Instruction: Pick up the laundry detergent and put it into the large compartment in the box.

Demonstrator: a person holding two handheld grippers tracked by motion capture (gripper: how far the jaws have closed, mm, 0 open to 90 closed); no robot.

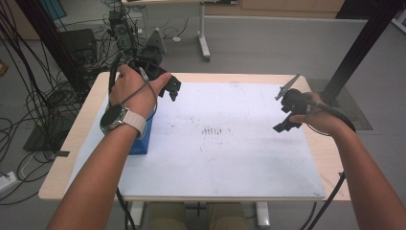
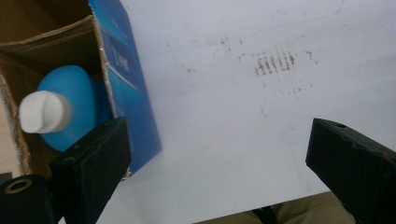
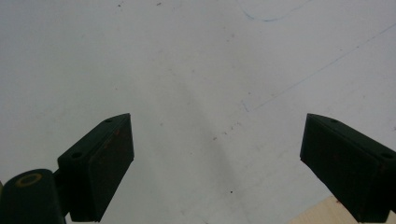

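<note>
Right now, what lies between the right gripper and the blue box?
Bare white mat with brown smudges lies between right gripper and box, per the high view.

An open box (image 2: 123,70) stands on the mat (image 1: 225,158) near the mat's left edge, and a bottle (image 2: 60,109) stands inside the box, cap up. The left gripper (image 1: 165,88) hangs above the box's far end, just right of it. The right gripper (image 1: 287,117) is over the mat's far right part, well apart from the box, with a table (image 1: 330,158) under the mat.
</note>
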